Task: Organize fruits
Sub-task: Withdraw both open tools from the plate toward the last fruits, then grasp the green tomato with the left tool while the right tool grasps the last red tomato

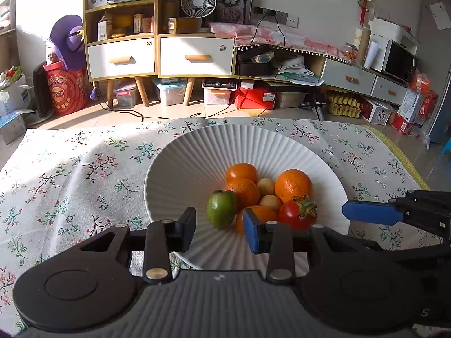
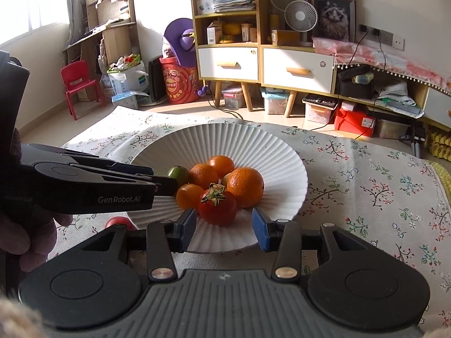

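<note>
Spread fingers (image 2: 263,229) empty over the plate (image 2: 282,152); fruits piled inside, one red fruit (image 2: 119,222) left on surface.

a: what sort of place am i working in?

b: i see a lived-in home, a living room. there's a wooden shelf unit (image 2: 228,28) with white drawers, a desk fan (image 2: 300,16), a framed cat picture (image 2: 334,18), and a small red child's chair (image 2: 77,83) by the window.

a: anything else?

b: a floral tablecloth (image 1: 70,174), storage boxes (image 1: 171,91) under the cabinets, and a microwave (image 1: 400,62).
</note>
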